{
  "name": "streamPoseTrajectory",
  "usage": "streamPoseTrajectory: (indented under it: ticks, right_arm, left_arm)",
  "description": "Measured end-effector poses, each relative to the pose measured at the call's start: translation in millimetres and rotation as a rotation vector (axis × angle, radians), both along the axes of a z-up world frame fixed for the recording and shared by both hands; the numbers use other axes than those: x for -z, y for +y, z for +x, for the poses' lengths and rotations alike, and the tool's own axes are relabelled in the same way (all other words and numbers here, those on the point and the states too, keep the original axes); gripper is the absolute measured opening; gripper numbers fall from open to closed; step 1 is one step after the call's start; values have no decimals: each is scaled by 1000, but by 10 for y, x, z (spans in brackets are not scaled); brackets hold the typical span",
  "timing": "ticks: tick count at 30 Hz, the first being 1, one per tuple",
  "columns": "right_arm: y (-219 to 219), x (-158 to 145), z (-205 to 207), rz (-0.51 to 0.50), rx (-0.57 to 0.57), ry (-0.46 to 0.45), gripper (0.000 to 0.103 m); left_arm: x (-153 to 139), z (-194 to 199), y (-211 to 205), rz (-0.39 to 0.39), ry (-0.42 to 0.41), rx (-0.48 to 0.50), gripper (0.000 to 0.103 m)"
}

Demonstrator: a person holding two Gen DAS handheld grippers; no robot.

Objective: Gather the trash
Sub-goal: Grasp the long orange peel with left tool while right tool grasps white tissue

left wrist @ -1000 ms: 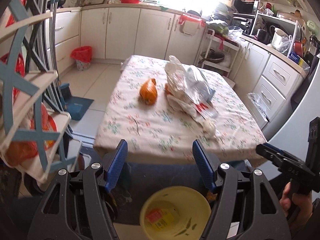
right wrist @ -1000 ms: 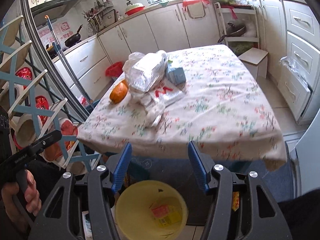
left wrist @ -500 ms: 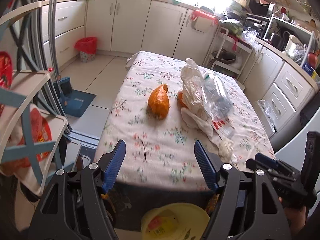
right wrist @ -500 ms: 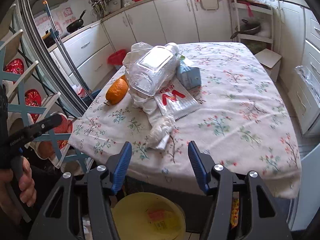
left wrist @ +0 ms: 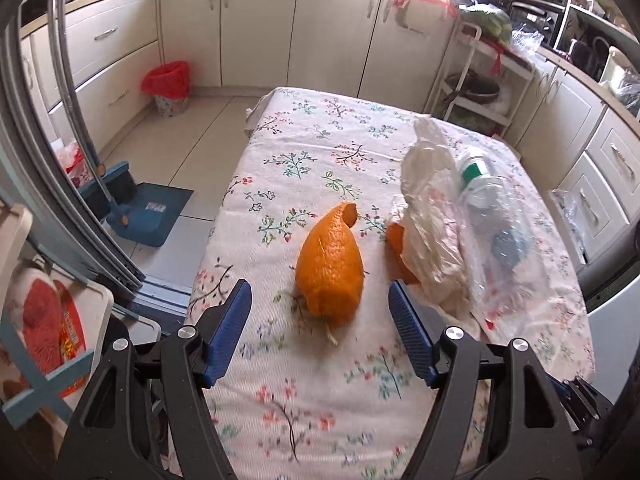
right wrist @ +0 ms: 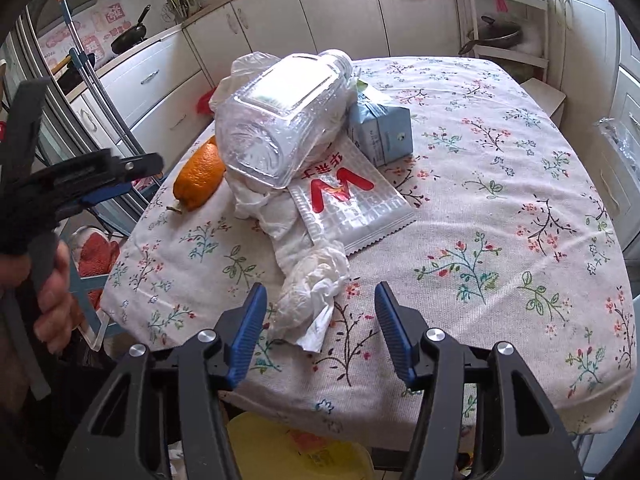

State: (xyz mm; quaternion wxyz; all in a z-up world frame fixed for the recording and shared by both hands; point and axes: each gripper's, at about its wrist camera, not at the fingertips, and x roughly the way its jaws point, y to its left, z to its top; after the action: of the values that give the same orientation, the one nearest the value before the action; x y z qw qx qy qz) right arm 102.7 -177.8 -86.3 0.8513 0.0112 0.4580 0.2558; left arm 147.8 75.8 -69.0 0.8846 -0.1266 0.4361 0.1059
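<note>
An orange peel point(left wrist: 331, 268) lies on the floral tablecloth point(left wrist: 312, 152); it also shows in the right wrist view point(right wrist: 199, 176). My left gripper point(left wrist: 320, 320) is open, its jaws on either side of the peel's near end. A crumpled white tissue point(right wrist: 308, 292) lies just ahead of my open right gripper point(right wrist: 320, 320). Behind it are a silver wrapper point(right wrist: 352, 208), a clear plastic bottle point(right wrist: 280, 116) on a white plastic bag point(left wrist: 432, 232), and a blue carton point(right wrist: 380, 128). A yellow bin point(right wrist: 296, 452) stands below the table edge.
White cabinets point(left wrist: 332, 20) line the far walls. A red-lined waste basket point(left wrist: 170, 88) and a blue dustpan point(left wrist: 148, 216) are on the floor at the left. A blue-and-white rack point(left wrist: 48, 340) stands close on the left. A trolley point(right wrist: 504, 28) holds a pan.
Both grippers have moved forward over the table. The left one now straddles the orange peel and the right one has closed in on the tissue. The yellow bin has dropped out of the left view.
</note>
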Motion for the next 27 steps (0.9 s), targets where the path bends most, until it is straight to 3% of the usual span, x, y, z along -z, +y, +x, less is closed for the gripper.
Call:
streamPoseTrajectory:
  ticks: [6, 10, 11, 14, 18, 27]
  right_arm:
    - [40, 19, 79, -8, -8, -5, 51]
    - [94, 27, 98, -18, -32, -12, 40]
    - [105, 26, 107, -16, -39, -11, 39]
    - [117, 12, 111, -14, -59, -11, 32]
    - [59, -19, 114, 14, -56, -7, 27]
    - [-202, -85, 170, 79, 6, 3, 27]
  left_arm:
    - [136, 304, -7, 30, 44, 22, 67]
    - [225, 435, -28, 36, 74, 36, 67]
    - [239, 463, -31, 34, 79, 40, 64]
    - [280, 518, -41, 3, 101, 67, 41]
    - [286, 496, -33, -30, 92, 82, 25]
    - [176, 224, 74, -69, 43, 50, 22]
